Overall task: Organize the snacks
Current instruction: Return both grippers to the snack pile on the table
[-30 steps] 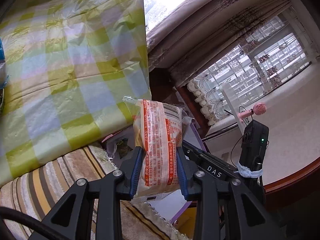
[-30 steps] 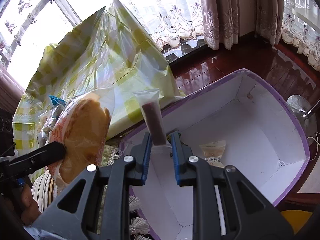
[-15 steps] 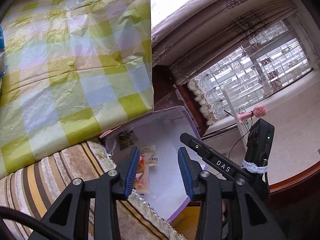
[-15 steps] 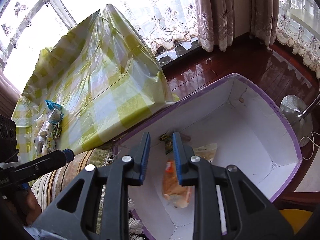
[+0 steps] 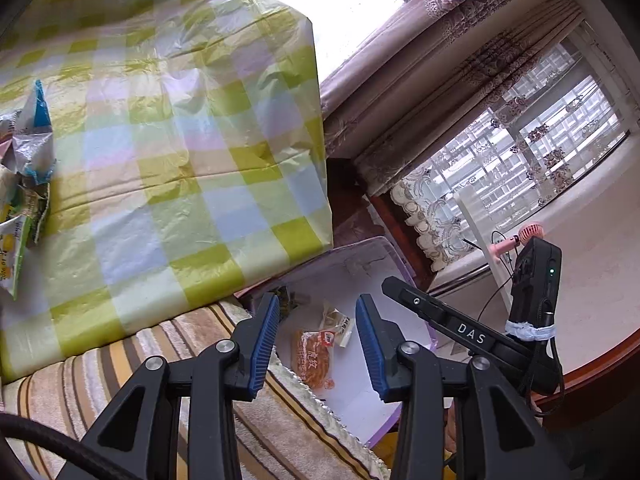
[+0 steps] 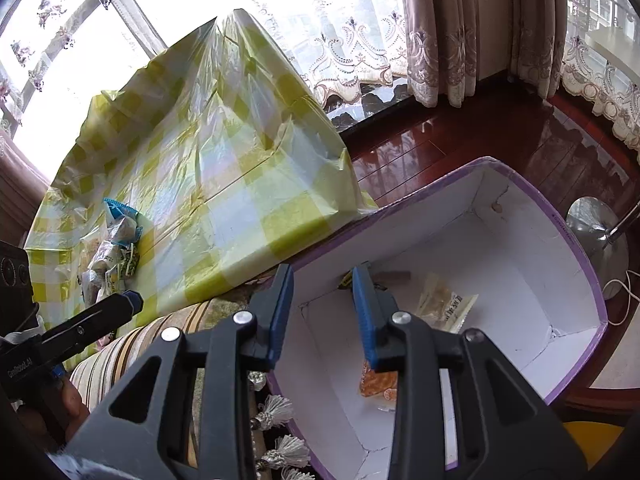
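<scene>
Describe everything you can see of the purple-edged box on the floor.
The box is an open, lidless carton, apparently cardboard, white inside with a purple rim and outer walls, and cracked at some inner seams. It stands upright on the dark wood floor, beside the checked cloth and the striped rug. On its bottom lie an orange bun pack, a pale clear pack, a brown stick and a small dark green pack. Neither claw touches it.

Glossy plastic tablecloth (image 5: 168, 152); matt cardboard box (image 6: 520, 248).
</scene>
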A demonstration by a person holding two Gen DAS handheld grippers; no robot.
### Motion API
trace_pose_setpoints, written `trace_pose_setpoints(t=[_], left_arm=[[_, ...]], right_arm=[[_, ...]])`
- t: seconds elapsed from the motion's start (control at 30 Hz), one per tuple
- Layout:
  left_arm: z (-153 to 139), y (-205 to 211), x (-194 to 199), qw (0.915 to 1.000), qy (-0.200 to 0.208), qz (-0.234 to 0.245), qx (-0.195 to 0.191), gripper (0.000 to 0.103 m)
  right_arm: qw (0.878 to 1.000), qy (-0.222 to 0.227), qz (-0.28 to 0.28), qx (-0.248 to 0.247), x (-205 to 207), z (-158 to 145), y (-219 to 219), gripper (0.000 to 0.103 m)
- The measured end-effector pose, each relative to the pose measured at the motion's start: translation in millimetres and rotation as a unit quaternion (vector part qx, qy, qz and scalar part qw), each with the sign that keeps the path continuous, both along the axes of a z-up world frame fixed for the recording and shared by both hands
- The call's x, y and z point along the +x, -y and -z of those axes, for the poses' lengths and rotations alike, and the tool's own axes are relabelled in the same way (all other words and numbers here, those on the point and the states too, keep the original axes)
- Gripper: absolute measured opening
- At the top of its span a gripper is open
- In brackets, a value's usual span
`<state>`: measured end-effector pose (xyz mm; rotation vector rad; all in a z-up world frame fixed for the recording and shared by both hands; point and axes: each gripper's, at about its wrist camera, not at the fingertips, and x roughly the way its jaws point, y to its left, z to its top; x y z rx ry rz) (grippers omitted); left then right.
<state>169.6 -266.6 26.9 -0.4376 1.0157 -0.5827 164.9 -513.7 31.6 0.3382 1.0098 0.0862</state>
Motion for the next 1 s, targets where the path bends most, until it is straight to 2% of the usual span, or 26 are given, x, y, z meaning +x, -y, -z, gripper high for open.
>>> trace_pose_setpoints(t=[0.3, 0.43, 0.67, 1.0], left_arm=[[-3.5, -38.6, -14.0, 0.9985, 0.016, -0.052, 0.005, 0.042], [0.8, -69.4, -21.4, 0.9961, 0.006, -0.088, -0.007, 0.042], [7.5, -129.7, -39.5, 0.9863, -0.009, -0.164, -0.016, 0.042], [21.1, -189.3, -59.4, 0.9721, -0.044, -0.230, -0.011, 0.042]], right_arm=[[0.998, 0.000, -0.067, 0.002, 1.6, -0.3, -57.6, 0.035], [0.995, 0.004, -0.104, 0.009, -0.1, -3.4, -87.3, 0.035], [0.986, -0.006, -0.163, 0.034, -1.3, -3.0, -139.6, 0.036], [0.977, -0.020, -0.210, 0.034, 4.0, 2.6, -189.3, 0.038]])
